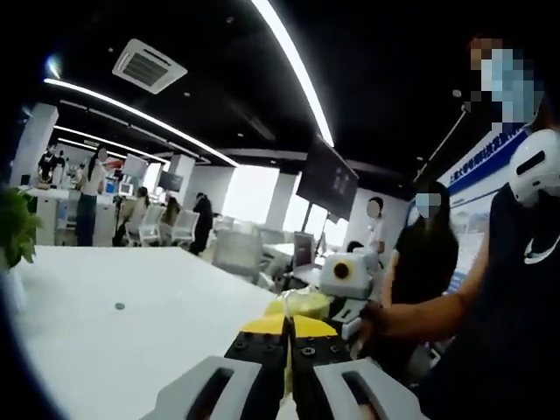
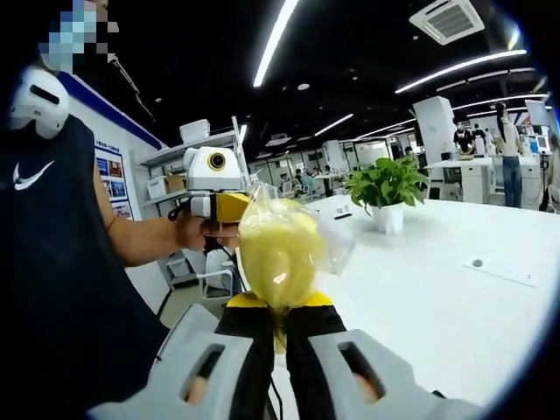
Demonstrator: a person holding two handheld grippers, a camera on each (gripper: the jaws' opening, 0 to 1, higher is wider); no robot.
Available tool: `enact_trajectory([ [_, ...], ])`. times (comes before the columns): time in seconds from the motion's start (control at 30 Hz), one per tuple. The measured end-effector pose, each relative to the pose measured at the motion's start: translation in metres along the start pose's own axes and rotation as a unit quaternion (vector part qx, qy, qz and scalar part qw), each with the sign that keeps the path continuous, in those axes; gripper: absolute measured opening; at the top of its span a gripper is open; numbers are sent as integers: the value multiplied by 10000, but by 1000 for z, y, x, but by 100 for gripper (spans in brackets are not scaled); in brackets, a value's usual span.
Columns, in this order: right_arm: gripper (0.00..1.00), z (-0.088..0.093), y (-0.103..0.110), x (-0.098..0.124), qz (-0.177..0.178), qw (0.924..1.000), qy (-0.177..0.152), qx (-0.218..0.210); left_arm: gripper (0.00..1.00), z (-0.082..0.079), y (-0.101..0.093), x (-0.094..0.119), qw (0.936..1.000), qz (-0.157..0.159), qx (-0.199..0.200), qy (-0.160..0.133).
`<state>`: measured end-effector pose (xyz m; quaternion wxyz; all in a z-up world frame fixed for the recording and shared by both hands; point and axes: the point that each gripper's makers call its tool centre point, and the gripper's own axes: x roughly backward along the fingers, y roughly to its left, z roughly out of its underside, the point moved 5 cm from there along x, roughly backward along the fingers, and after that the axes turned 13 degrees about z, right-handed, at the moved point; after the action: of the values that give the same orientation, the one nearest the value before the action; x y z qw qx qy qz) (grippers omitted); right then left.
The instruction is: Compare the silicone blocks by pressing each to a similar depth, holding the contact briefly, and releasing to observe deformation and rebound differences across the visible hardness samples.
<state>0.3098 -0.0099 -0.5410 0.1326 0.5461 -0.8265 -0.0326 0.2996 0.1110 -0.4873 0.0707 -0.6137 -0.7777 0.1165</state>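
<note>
Your right gripper (image 2: 281,325) has its jaws pressed together on the neck of a clear bag (image 2: 282,241) that holds a yellow block (image 2: 273,254); the bag stands up at twelve o'clock from the jaw tips, bulging and shiny. Just beyond it, at about ten o'clock, your hand (image 2: 194,233) holds the left gripper (image 2: 214,188), whose yellow-and-white body sits close beside the bag. Past the bag, at two o'clock, a plant (image 2: 386,185) in a white pot stands on the white table (image 2: 455,289).

Your left gripper (image 1: 289,346) shows its jaws closed together, with only a thin seam between them; whether anything is caught there you cannot tell. At one o'clock from its tips lies the yellow bag (image 1: 302,304), touching the right gripper (image 1: 352,278), which your hand (image 1: 372,325) holds. The table (image 1: 114,341) spreads out at nine to eleven o'clock. People (image 1: 90,203) stand far off at ten o'clock.
</note>
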Motion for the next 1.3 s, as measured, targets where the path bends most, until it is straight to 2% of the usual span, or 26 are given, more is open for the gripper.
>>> enact_trajectory([
  [0.23, 0, -5, 4, -3, -9, 10000, -52, 41, 0, -5, 0, 4, 10000, -19, 24, -64],
  [0.3, 0, -7, 3, -4, 79, 9998, -161, 123, 0, -6, -1, 5, 9999, -20, 57, -85],
  [0.37, 1, -9, 5, -4, 15, 9999, -163, -5, 0, -8, -3, 5, 9999, -1, 18, -102],
  [0.43, 3, -13, 9, -3, -66, 9997, -229, 57, 0, -12, -5, 7, 9998, 65, 26, -198],
  [0.5, 4, -17, 7, -4, 97, 9986, -366, 365, 0, -15, -6, 8, 9996, 98, 104, -258],
  [0.67, 11, -17, 1, -8, 269, 9982, -415, 349, 0, -20, -7, 7, 9994, 102, 26, -336],
  [0.77, 25, -17, -3, -9, 429, 9976, -451, 296, 0, -23, -5, 8, 9991, 12, 73, -408],
  [0.87, 44, -17, -8, -7, 639, 9962, -515, 288, 0, -22, -3, 9, 9992, -49, 99, -374],
  [1.0, 56, -16, -15, -2, 797, 9950, -558, 226, 0, -23, -3, 10, 9989, -89, 175, -436],
  [1.13, 75, -14, -23, 2, 1037, 9928, -577, 173, 0, -23, -2, 9, 9988, -139, 203, -432],
  [1.3, 89, -5, -32, 8, 1337, 9894, -533, 189, 0, -22, 0, 10, 9987, -185, 223, -415],
])
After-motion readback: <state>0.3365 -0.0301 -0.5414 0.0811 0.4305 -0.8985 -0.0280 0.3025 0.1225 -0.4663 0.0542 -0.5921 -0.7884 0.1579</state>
